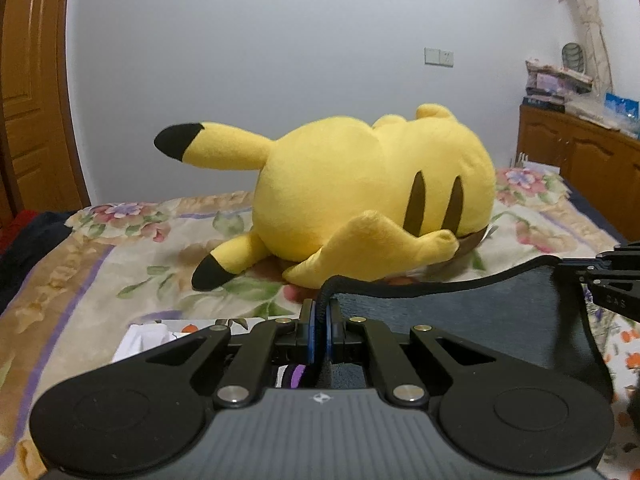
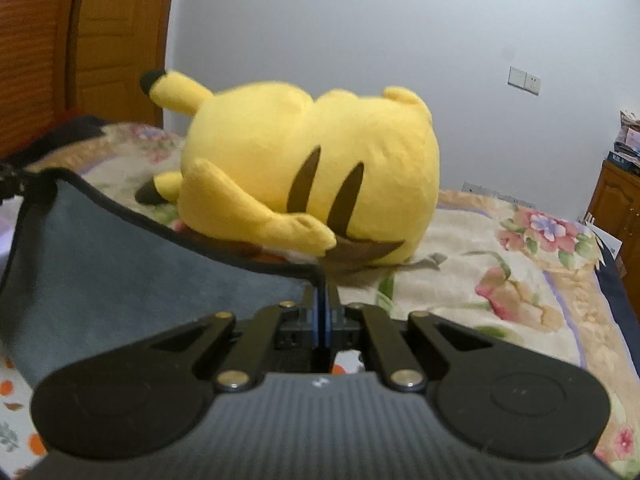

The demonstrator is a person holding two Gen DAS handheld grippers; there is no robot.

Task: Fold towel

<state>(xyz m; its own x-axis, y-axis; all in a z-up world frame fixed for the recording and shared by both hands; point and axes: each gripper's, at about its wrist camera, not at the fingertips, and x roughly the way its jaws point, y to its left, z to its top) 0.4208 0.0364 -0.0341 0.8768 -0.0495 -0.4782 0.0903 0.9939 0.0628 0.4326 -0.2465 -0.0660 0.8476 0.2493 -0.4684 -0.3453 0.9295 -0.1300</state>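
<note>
Nearest the lens in the left wrist view is the left hand-held gripper (image 1: 320, 330), its blue pads (image 1: 308, 332) pressed together on the black-corded hem of the grey towel (image 1: 460, 316). The towel lies to the right of this gripper, its top hem running sideways in a shallow sag to the right hand-held gripper (image 1: 600, 280), which shows at the right edge of the view with the far corner in its grip.

In the right wrist view the right hand-held gripper (image 2: 322, 316) is likewise pinched shut on the hem, and the grey towel (image 2: 120, 248) spreads away to its left, ending at the left hand-held gripper (image 2: 8, 184), of which only a dark sliver shows at the frame edge. So the towel hangs between the two grippers, one upper corner in each, its long top edge across the line of sight and its body dropping below and toward the person. Neither gripper is nearer; each holds its own corner.

Ahead of both grippers lies a yellow Pikachu plush (image 1: 352, 192) on its side on the floral bedspread (image 1: 132, 256), just past the towel's hem. A folded white item (image 1: 140, 340) sits low and left of the left gripper.

Judging by this, the fold is only starting: the held edge most likely needs carrying forward or down together, keeping the hem taut and clear of the plush.
</note>
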